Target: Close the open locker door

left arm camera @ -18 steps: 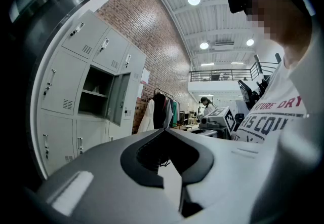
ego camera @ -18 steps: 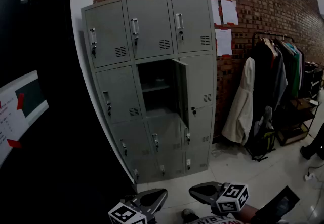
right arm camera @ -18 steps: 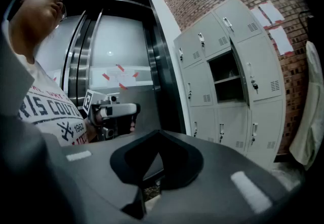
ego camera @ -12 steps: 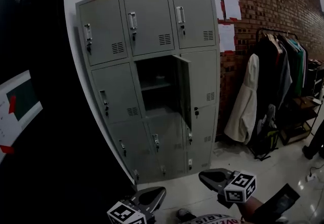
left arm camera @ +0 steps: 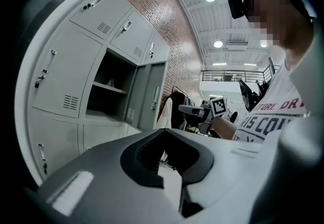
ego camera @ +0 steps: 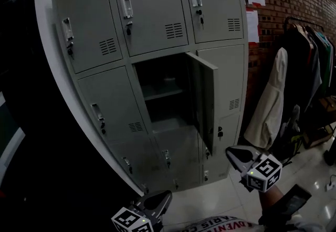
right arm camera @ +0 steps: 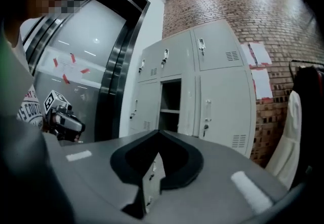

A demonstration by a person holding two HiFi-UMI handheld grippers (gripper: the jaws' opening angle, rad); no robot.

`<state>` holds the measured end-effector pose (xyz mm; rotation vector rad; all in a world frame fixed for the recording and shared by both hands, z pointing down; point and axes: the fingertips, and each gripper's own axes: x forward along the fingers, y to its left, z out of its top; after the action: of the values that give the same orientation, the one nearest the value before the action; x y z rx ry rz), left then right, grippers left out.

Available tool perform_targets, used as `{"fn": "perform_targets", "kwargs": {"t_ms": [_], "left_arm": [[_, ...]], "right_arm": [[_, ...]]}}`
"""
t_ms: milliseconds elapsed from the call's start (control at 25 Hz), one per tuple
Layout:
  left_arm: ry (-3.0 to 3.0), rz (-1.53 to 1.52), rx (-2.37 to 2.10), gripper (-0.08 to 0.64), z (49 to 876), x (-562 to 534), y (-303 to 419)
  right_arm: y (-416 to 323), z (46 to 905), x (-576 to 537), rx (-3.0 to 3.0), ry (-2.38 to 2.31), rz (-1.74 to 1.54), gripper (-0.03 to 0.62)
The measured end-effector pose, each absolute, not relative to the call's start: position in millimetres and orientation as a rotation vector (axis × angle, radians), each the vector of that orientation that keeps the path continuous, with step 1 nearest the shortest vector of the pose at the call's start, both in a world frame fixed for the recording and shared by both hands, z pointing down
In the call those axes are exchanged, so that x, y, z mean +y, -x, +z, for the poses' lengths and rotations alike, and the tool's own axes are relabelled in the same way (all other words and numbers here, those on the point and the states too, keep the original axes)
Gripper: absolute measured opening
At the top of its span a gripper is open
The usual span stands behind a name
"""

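Door: the open locker door [ego camera: 205,99] belongs to the centre compartment in the middle row of the locker cabinet [ego camera: 152,10]. It is hinged at that compartment's right edge and swung out almost square to the cabinet front.
Inside: an empty-looking shelf [ego camera: 163,91] shows in the dark opening.
Right claw: the right gripper [ego camera: 232,152] is low, near the cabinet's lower right corner and below the door's free edge. It is not touching the door. Its jaws are together with nothing in them.
Left claw: the left gripper [ego camera: 160,199] is lower, in front of the cabinet's bottom edge. Its jaws are likewise together and empty.
Handling: probably thin sheet metal, light and stiff, swinging freely on its hinges, with a smooth painted face.
Where to take it: no grip seems needed. A closed claw pressed on the outer face near the free edge, far from the hinge, should swing it closed.
Risk: a hard shove may slam it or make it bounce back.
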<state>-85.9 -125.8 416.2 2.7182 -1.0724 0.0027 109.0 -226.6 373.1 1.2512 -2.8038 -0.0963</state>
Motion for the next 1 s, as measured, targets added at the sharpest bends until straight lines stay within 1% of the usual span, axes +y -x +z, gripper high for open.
{"fn": "perform_targets", "kwargs": {"t_ms": [160,360,680,1000], "left_arm": [[-2.714,0.015,-1.077,0.005,408,-193,89],[-2.729,0.029,-1.076,0.005,400,-249,83],[-2.706,0.034,-1.090,0.005,408,-288,77],[-2.720,0.039,-1.062,0.005,407,-301,65]], "right_arm": [[-127,337,-303,-2.808,-1.350,-0.173,-0.003],[-128,320,-353,-2.836,-1.326,-0.203,-0.003],[-114,339,-372,-2.846,-1.226,-0.187,-0.003],[-100,346,-373,-2.869,-1.147,-0.164,-0.003]]}}
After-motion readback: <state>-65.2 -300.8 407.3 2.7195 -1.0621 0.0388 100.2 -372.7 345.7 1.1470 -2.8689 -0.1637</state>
